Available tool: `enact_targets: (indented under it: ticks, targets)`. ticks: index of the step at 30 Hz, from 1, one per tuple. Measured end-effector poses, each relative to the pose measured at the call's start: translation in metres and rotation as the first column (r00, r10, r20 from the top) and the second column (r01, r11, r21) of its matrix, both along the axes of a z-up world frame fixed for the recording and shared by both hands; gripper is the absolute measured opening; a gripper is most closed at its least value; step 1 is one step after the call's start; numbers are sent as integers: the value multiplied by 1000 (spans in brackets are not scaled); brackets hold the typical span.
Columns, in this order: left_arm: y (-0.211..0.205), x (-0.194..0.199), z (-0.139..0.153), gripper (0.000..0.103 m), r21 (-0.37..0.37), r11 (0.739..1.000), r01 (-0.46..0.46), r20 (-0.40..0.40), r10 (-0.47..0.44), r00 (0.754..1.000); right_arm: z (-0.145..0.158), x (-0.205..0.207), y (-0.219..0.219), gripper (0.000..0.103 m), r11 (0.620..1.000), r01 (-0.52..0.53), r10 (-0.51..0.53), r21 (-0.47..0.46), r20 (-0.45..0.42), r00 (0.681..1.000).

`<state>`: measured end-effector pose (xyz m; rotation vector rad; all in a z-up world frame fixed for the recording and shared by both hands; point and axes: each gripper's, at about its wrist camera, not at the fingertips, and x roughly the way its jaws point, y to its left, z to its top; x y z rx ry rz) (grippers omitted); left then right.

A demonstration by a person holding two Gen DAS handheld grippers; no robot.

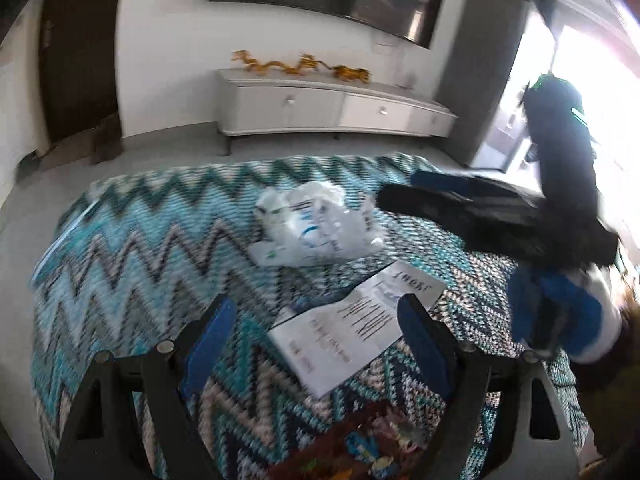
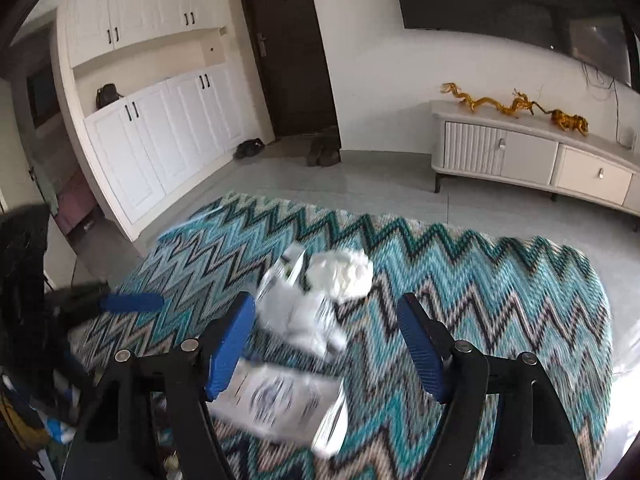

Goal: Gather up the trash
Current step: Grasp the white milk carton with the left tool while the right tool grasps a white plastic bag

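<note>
Left wrist view is showing me my left gripper point(image 1: 316, 344) hanging with fingers released and empty over the zigzag rug point(image 1: 132, 248), a printed paper sheet point(image 1: 352, 324) lying between them, and the crumpled plastic wrapper point(image 1: 320, 226) sitting further on, beside the right gripper point(image 1: 394, 190). Right wrist view is giving me that gripper point(image 2: 326, 348) with fingers spread, gripping nothing, above the wrapper point(image 2: 304, 312) and a white tissue wad point(image 2: 340, 276). I am judging that flat paper may be slipping from the pads, or rug pile getting pinched instead.
</note>
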<state>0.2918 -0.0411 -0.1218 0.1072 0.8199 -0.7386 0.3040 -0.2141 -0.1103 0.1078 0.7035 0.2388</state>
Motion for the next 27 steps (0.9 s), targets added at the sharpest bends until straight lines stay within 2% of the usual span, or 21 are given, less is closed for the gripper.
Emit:
enact_targets:
  ticks: [4, 12, 13, 15, 17, 21, 24, 25, 27]
  targets:
    - [-17, 8, -7, 83, 10, 996, 85, -7, -85, 996, -11, 36, -17, 63, 998, 25, -22, 58, -39, 999]
    - [-40, 8, -29, 83, 61, 979, 195, -31, -193, 981, -46, 82, -29, 62, 991, 17, 3, 133, -152, 988]
    - [-41, 7, -29, 83, 60, 978, 199, -26, -198, 980, -50, 85, -28, 59, 989, 8, 17, 147, -163, 987]
    - [-42, 9, -29, 82, 55, 977, 207, -33, -205, 978, -56, 89, -27, 44, 986, -18, 49, 168, -179, 983]
    - [-43, 10, -29, 82, 47, 975, 216, -43, -215, 976, -57, 86, -25, 23, 981, -54, 89, 188, -182, 979]
    - [-42, 12, -29, 81, 24, 973, 230, -77, -227, 971, -54, 73, -22, 17, 979, -86, 117, 183, -168, 979]
    - [-38, 8, -29, 81, 29, 969, 243, -95, -240, 966, -51, 53, -29, 15, 981, -75, 103, 181, -147, 984]
    - [-39, 5, -32, 80, 29, 964, 265, -127, -259, 957, -49, 48, -29, 14, 981, -70, 97, 179, -141, 985]
    - [-40, -7, -36, 80, 58, 955, 290, -129, -281, 951, -42, 31, -35, 14, 983, -55, 77, 176, -120, 990]
